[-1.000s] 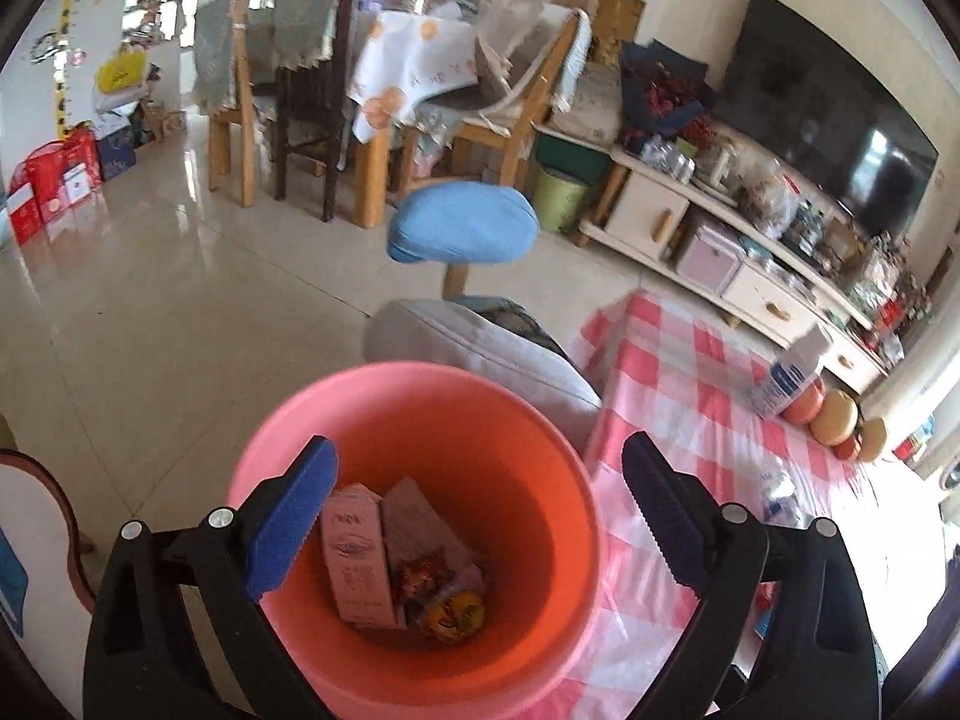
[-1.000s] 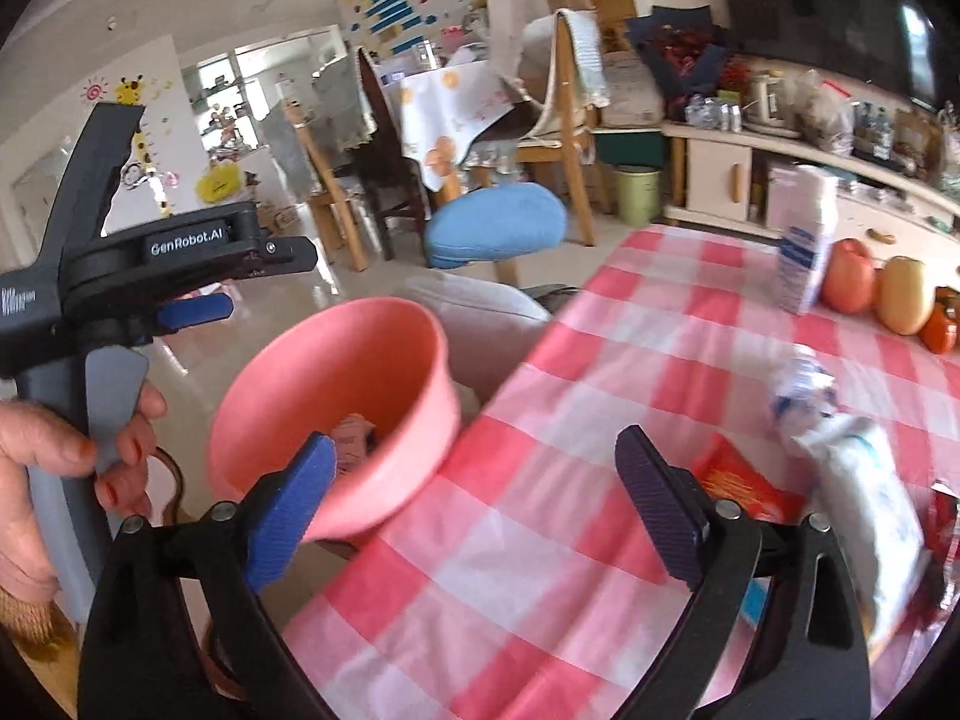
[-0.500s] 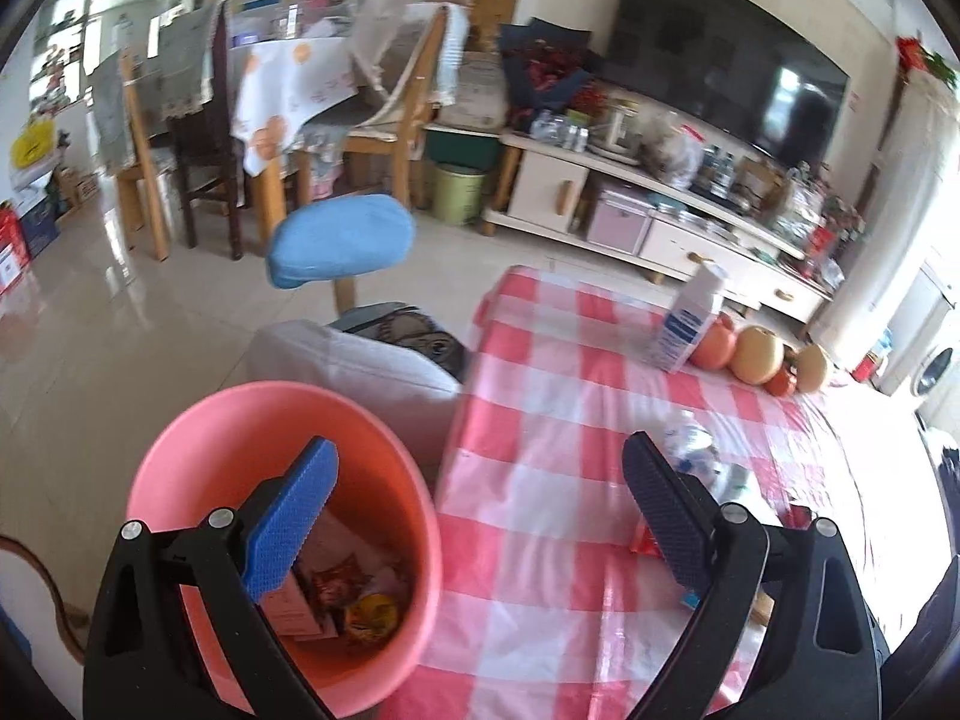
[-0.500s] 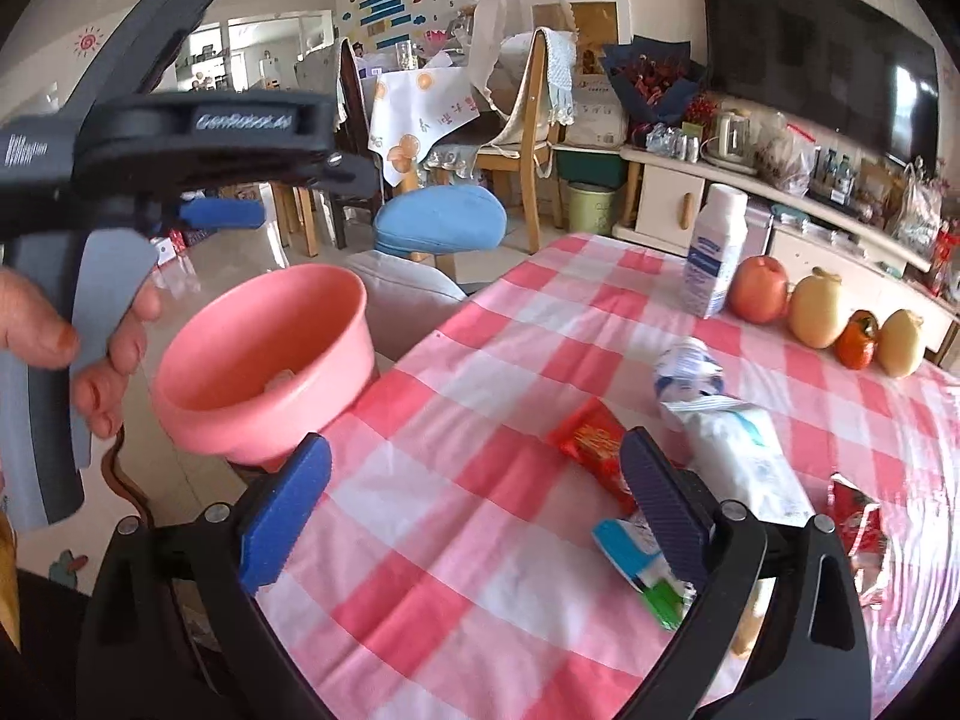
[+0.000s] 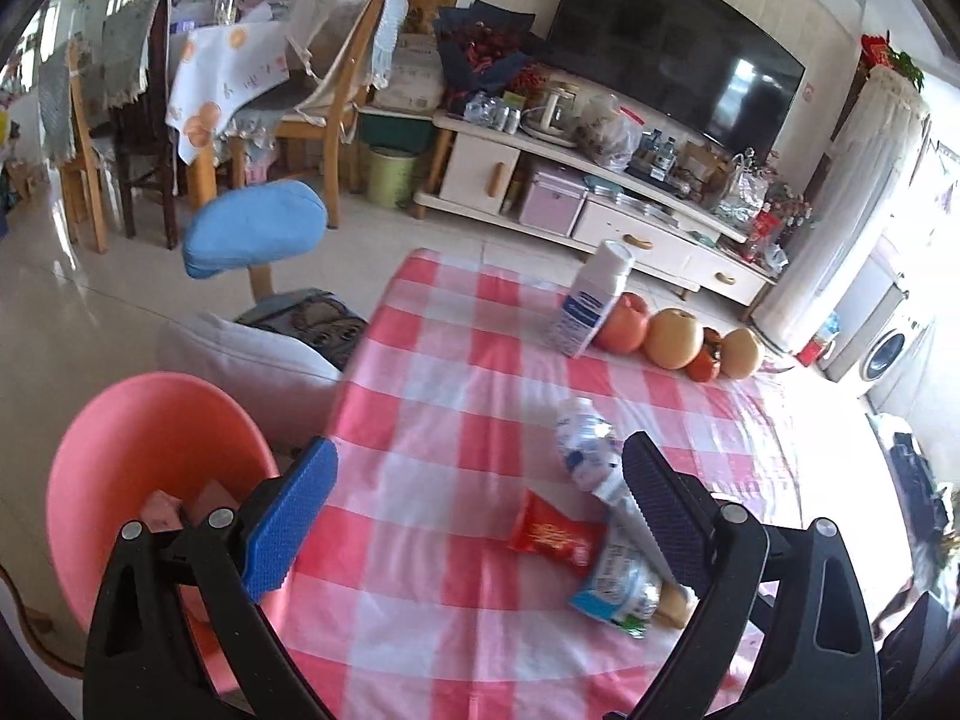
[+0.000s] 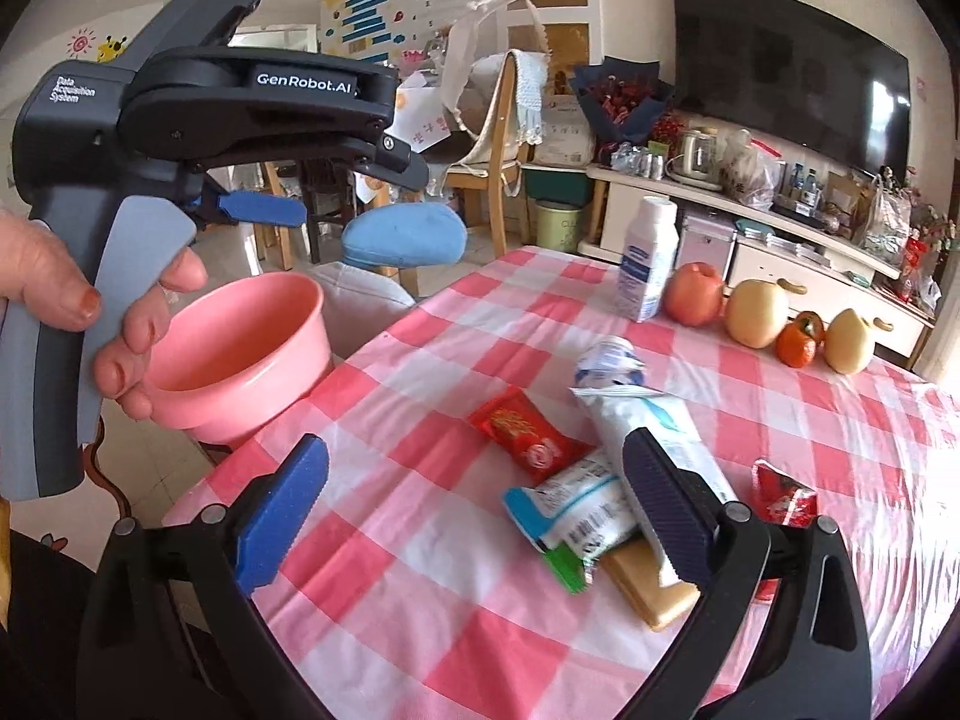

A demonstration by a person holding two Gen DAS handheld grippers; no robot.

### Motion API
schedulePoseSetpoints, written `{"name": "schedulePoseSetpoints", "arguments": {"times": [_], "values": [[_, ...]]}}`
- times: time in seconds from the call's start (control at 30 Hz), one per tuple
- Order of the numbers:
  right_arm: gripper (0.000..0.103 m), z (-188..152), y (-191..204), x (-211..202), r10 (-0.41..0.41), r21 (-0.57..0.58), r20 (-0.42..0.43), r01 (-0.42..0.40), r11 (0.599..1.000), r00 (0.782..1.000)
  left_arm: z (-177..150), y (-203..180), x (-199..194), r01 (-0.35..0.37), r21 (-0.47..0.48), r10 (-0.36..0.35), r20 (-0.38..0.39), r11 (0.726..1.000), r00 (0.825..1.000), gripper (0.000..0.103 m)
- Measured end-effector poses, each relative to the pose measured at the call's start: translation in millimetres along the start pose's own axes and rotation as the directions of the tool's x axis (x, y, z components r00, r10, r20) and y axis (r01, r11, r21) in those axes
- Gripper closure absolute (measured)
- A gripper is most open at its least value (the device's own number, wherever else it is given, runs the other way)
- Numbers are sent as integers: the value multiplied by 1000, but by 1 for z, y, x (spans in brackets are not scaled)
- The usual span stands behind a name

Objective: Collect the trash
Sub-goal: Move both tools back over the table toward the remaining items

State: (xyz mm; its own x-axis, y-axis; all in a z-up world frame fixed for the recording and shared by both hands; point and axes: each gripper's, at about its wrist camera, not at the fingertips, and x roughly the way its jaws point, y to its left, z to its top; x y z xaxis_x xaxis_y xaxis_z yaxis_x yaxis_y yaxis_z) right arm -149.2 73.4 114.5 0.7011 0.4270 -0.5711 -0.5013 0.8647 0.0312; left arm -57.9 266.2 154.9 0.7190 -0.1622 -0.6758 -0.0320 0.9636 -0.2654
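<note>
A pink bin [image 5: 150,456] stands beside the table's left edge with wrappers inside; it also shows in the right wrist view [image 6: 240,354]. Trash lies on the checked cloth: a red wrapper [image 5: 555,534] [image 6: 528,432], a crumpled white tube [image 6: 648,420], a blue-white packet [image 5: 618,585] [image 6: 576,510], a small red wrapper [image 6: 783,492] and a brown bar [image 6: 651,591]. My left gripper [image 5: 480,516] is open and empty, over the table edge near the bin. My right gripper [image 6: 474,516] is open and empty, above the table short of the trash.
A white bottle [image 6: 648,264] and several fruits [image 6: 756,312] stand at the far side of the table. A blue stool [image 5: 255,228], a grey cushion [image 5: 252,360], dining chairs and a TV cabinet [image 5: 600,210] lie beyond.
My left gripper has swung right, from over the bin to over the table edge. My right gripper has moved right and back, bringing the trash pile into view.
</note>
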Motion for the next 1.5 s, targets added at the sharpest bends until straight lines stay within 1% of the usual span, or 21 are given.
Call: {"name": "schedulePoseSetpoints", "arguments": {"times": [0.03,0.13,0.27,0.47,0.53,0.73,0.8,0.9,1.0,1.13,1.2,1.23,1.3,1.37,1.47,1.5], "values": [[4,-1,-3,-2,0,5,4,0,1000,1000,-1,-5,2,7,4,-7,-4,1000,1000,8],[4,-2,-12,-9,-8,15,14,7,1000,1000,-2,-16,7,-3,30,4,-12,1000,1000,8],[4,-5,-19,-19,-21,6,35,21,1000,999,-4,-35,10,-20,73,20,-1,997,1000,8],[4,-14,-34,-30,-65,-31,59,67,997,996,-8,-64,15,-46,157,47,-3,987,999,8],[4,-16,-40,-31,-85,-32,49,86,996,995,-9,-74,17,-52,178,53,-2,983,999,8],[4,-24,-62,-37,-102,1,41,102,995,994,-12,-96,18,-39,202,41,-2,979,999,8],[4,-26,-69,-41,-99,8,42,99,995,994,-15,-105,21,-26,218,30,-16,976,999,8],[4,-30,-79,-46,-117,14,43,117,993,992,-19,-116,25,-16,243,23,-28,970,999,8],[4,-34,-92,-49,-137,36,34,136,990,990,-23,-126,30,-30,260,41,-38,965,998,8],[4,-37,-119,-54,-162,93,21,160,983,987,-27,-138,36,-41,276,57,-50,960,997,8],[4,-39,-130,-58,-175,114,20,172,979,984,-28,-143,40,-47,274,66,-61,961,996,8],[4,-39,-137,-60,-181,126,17,177,976,983,-29,-145,43,-60,267,82,-71,962,994,8],[4,-41,-149,-61,-198,140,9,195,971,980,-31,-147,50,-82,245,107,-94,966,990,8],[4,-42,-162,-61,-218,156,-8,216,964,976,-35,-148,59,-88,201,117,-138,976,984,8],[4,-48,-184,-57,-255,206,-61,262,943,965,-44,-149,73,-106,144,133,-198,984,971,8],[4,-51,-192,-54,-252,235,-88,266,935,964,-48,-149,78,-112,121,136,-218,986,966,8]]}}
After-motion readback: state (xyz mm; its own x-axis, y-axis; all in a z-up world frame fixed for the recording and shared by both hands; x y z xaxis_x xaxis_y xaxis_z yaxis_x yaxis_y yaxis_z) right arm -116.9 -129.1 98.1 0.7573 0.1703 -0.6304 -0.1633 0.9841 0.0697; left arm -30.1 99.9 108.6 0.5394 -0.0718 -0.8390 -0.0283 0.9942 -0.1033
